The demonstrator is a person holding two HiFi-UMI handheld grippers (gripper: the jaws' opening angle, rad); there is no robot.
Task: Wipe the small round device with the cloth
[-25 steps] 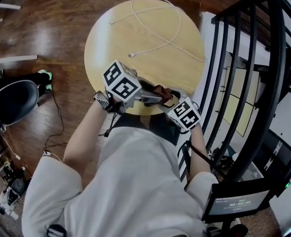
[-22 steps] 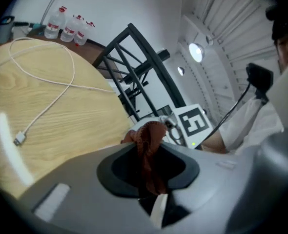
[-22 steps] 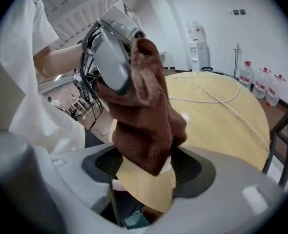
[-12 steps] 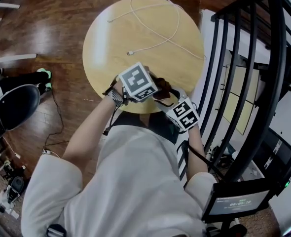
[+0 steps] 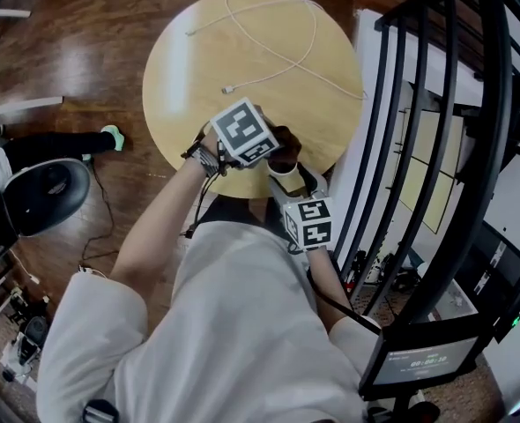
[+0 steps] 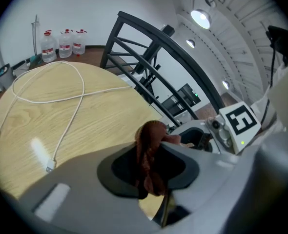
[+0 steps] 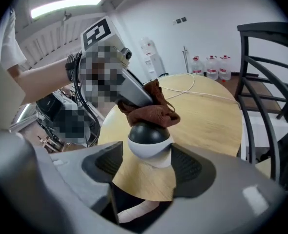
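Observation:
The small round device, white with a black dome, sits between the jaws of my right gripper, which is shut on it just above the near edge of the round wooden table. My left gripper is shut on a bunched brown cloth. In the right gripper view the cloth lies on top of the black dome, with the left gripper coming in from the upper left. From the head view the cloth and the device lie between the two marker cubes, and the cloth covers most of the device.
A white cable loops across the far half of the table. A black stair railing stands close on the right. A dark chair is on the floor at the left. Water bottles stand by the far wall.
My left gripper has come down and to the right with the cloth, onto the device. The right gripper has rolled, so its marker cube now sits nearer my body.

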